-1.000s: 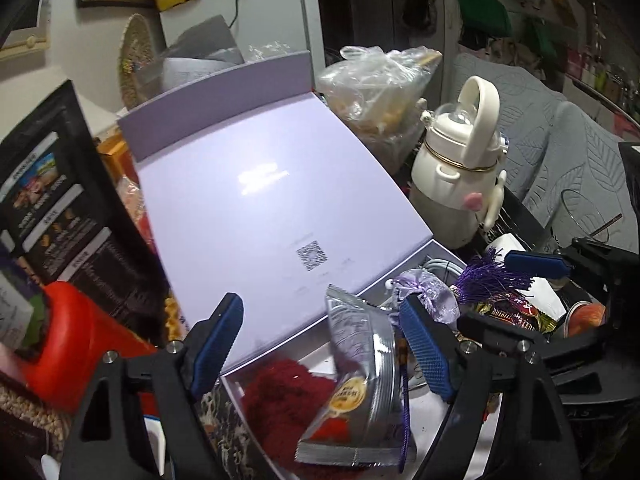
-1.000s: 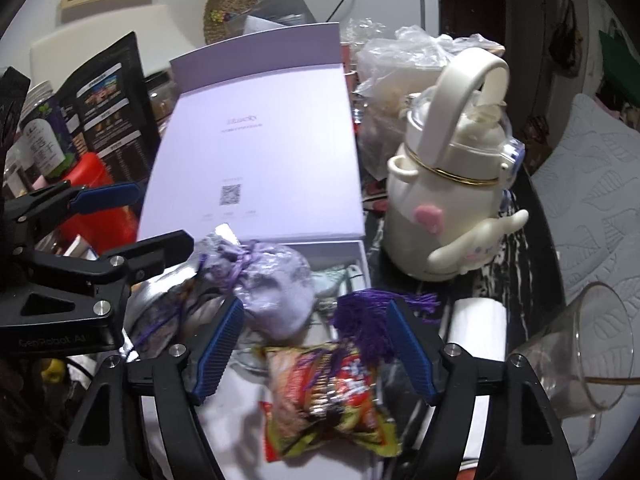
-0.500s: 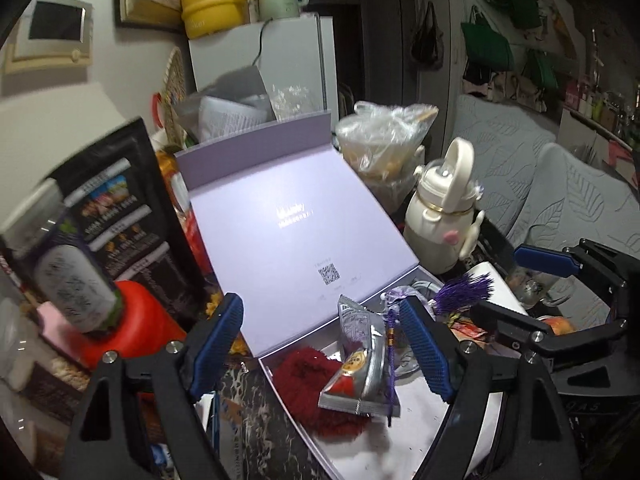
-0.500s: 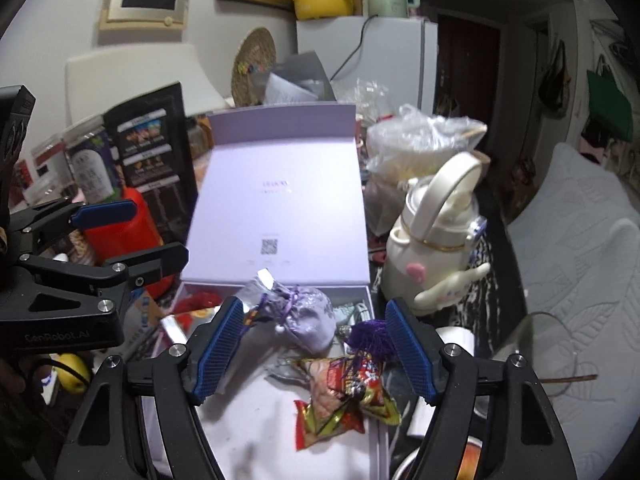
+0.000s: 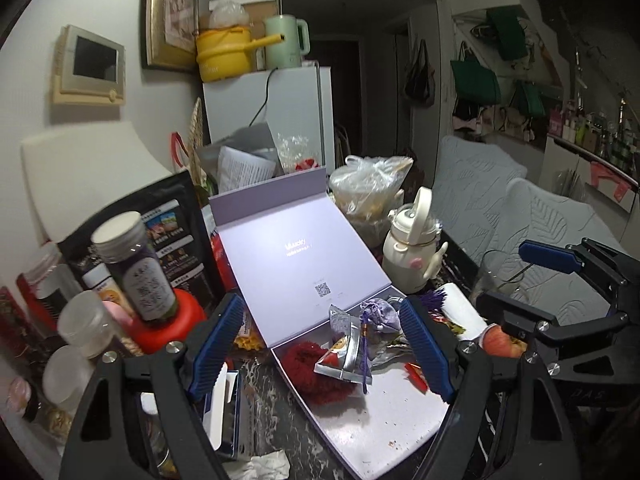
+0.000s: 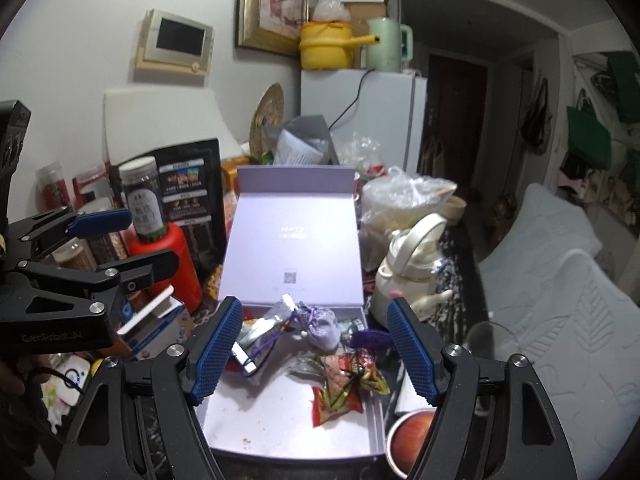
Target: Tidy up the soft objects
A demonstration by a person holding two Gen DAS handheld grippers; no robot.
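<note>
inside the open lavender gift box [image 6: 372, 408], on its white floor: a lilac drawstring pouch [image 6: 322, 326] toward the back wall, a silver foil sachet [image 6: 260, 330] leaning just to its left, a colourful crinkled snack packet [image 6: 346, 380] in front, nearer the right wall. seen from the left wrist camera, the same pouch [image 5: 380, 316] and sachet [image 5: 344, 354], plus a dark red fuzzy piece [image 5: 316, 368] touching the sachet's left side in the box's back corner [image 5: 400, 412]. a purple tassel [image 6: 370, 338] lying at the right rim, beside the pouch. box lid [image 6: 294, 236] propped up and leaning back.

left gripper [image 5: 322, 350] with blue pads [image 5: 214, 346] spread wide, holding nothing, raised above and in front of the box. right gripper [image 6: 312, 354] likewise spread wide and empty, pads [image 6: 412, 350] flanking the pile from above.

compared with a second ago: both grippers pulled up and back, box contents now smaller in frame, far more of the room visible, including the wall and white fridge [image 6: 384, 120]. soft items unmoved in the box.

around the box: a cream kettle-shaped bottle [image 6: 416, 268] just to its right, a clear plastic bag [image 6: 404, 200] behind that, a red-based jar [image 6: 160, 248] and black pouch [image 6: 192, 196] to the left, an apple [image 6: 412, 440] near the front right corner.
</note>
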